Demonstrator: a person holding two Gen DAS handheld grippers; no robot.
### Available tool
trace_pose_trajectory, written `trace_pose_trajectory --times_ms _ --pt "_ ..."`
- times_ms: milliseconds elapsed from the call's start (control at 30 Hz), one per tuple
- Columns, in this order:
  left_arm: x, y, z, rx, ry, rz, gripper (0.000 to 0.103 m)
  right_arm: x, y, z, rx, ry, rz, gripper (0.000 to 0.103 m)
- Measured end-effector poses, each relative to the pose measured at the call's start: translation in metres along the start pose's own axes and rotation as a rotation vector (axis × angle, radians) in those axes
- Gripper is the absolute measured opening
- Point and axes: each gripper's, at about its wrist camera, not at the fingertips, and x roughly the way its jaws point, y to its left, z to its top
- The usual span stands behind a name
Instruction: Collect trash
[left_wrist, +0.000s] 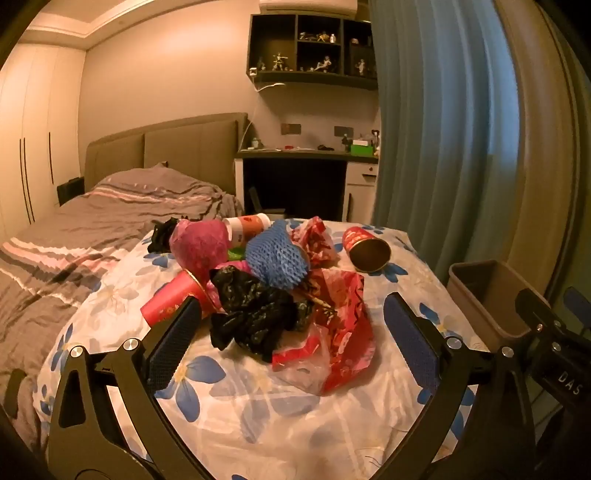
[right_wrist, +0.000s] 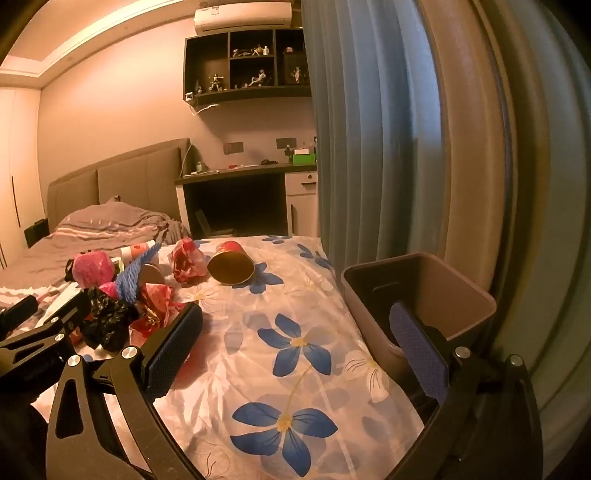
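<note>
Bedroom light is dim and amber, and a floral quilt (left_wrist: 258, 413) covers the near end of the bed where my trash lies.

My left claw (left_wrist: 291, 332) is spread wide and grips nothing. Just past its tips, at centre frame in the left view, sits a crumpled black bag (left_wrist: 255, 314), almost squarely between the two pads and a little nearer the left one. Beside it, to the right, lies a red wrapper (left_wrist: 343, 314) over some clear film. Behind the left pad a pink cup (left_wrist: 173, 301) lies on its side, its long axis running from lower left to upper right. Further up the frame come a blue foam net (left_wrist: 277, 254), a pink net (left_wrist: 201, 243) and a red can (left_wrist: 365, 249) on its side, mouth toward me, off to the upper right.

My right claw (right_wrist: 295, 339) is also released and empty. In its view the whole pile sits at the left of the frame, outside its left pad, while the bin (right_wrist: 476, 295) stands at the right edge, against the bed's side, with my right pad in front of its wall.

So I judge the left claw is the nearer one for the black bag: a straight push forward should bracket it. The bin lies to the right of the pile, so the carry would go that way.
</note>
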Motion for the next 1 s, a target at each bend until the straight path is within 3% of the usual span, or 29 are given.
trace_pose_trajectory --times_ms 1000 --pt "0.0001 -0.0007 -0.0002 -0.002 0.016 0.001 0.097 -0.0013 -0.0024 -0.0010 0.002 0.000 -0.001 0.098"
